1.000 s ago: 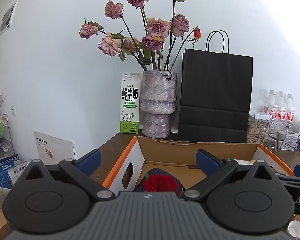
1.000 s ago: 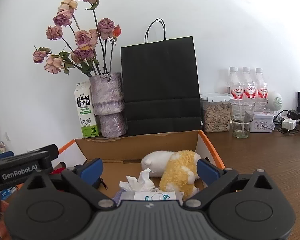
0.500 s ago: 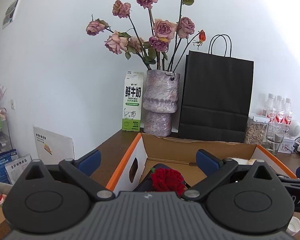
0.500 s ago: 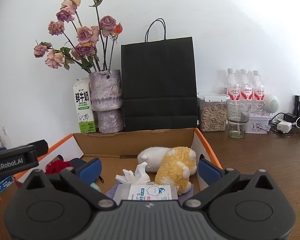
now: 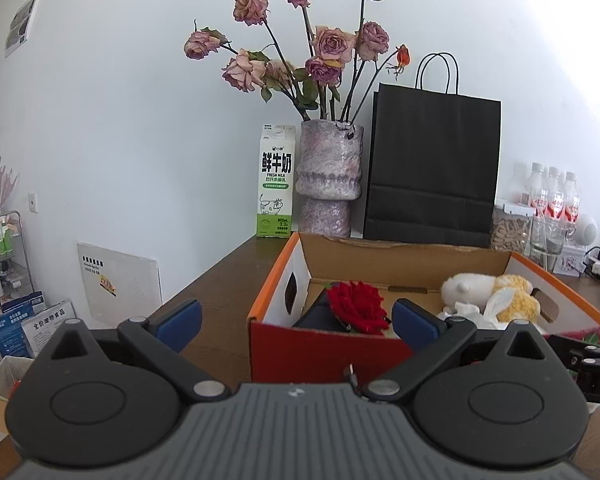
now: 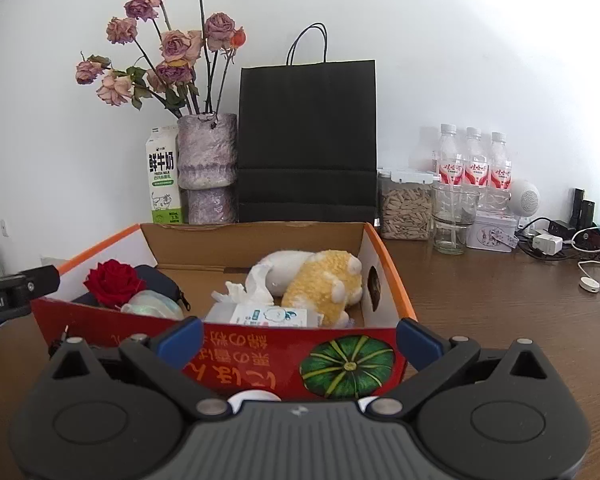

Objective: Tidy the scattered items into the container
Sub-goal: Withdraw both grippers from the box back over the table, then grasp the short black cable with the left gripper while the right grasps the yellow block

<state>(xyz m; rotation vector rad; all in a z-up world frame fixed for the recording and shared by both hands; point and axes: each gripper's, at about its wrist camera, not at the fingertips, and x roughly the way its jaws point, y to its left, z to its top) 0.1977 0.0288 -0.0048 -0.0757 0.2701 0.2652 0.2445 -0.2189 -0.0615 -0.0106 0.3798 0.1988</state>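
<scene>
- Left wrist view: the left gripper (image 5: 294,318) hangs in front of the cardboard box (image 5: 328,350), fingers spread wide and holding nothing. A red rose (image 5: 358,306) on a dark pouch (image 5: 314,314) and a plush toy (image 5: 488,290) already lie inside.
- Right wrist view: the right gripper (image 6: 300,338) is likewise wide open and empty, facing the box's red front wall. A tissue pack (image 6: 268,315) lies inside too. A white object (image 6: 254,398) peeks out below the fingers on the counter (image 6: 500,300); it may be left to collect, so the tidying looks nearly done.
</scene>
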